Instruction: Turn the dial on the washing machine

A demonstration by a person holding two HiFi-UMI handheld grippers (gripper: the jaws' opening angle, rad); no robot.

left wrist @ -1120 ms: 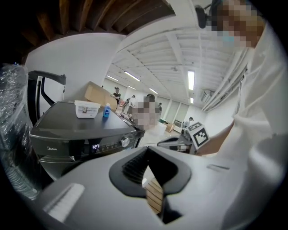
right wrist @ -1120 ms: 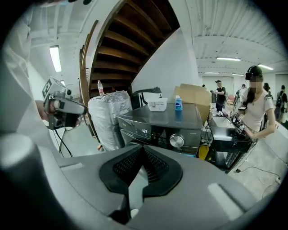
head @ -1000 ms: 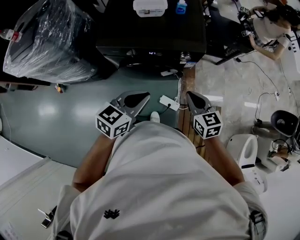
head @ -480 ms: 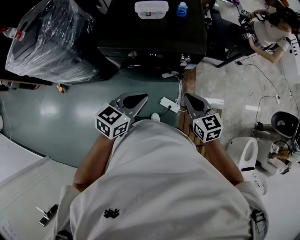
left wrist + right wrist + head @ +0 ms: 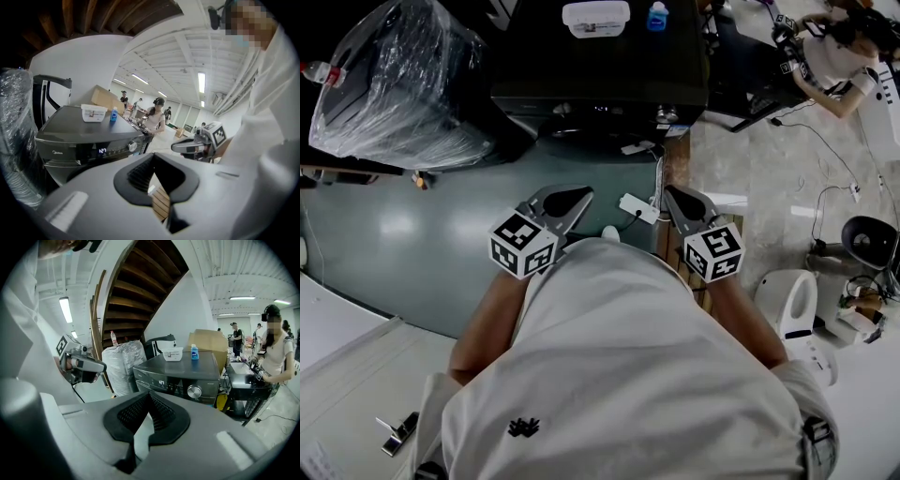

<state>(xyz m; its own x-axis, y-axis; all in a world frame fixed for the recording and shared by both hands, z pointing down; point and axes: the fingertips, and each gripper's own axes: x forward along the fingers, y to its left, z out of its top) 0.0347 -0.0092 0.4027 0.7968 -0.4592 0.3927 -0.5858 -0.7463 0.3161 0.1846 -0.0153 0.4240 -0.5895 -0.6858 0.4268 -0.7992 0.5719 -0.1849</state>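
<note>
The dark washing machine (image 5: pixel 600 66) stands ahead across the green floor, its silver dial (image 5: pixel 663 114) at the right end of the front panel. The dial also shows in the left gripper view (image 5: pixel 133 146) and the right gripper view (image 5: pixel 194 391), beside a lit display. My left gripper (image 5: pixel 567 195) and right gripper (image 5: pixel 686 197) are held close to my belly, far short of the machine. Both are shut with nothing between the jaws, as the left gripper (image 5: pixel 153 157) and right gripper (image 5: pixel 149 394) show in their own views.
A white container (image 5: pixel 596 17) and a blue bottle (image 5: pixel 656 15) sit on the machine's top. A plastic-wrapped appliance (image 5: pixel 394 84) stands to its left. A white power strip (image 5: pixel 633 204) with cable lies on the floor ahead. A person (image 5: pixel 834 56) works at the far right.
Both grippers have drifted slightly left in the head view and stayed shut. Nothing was touched.
</note>
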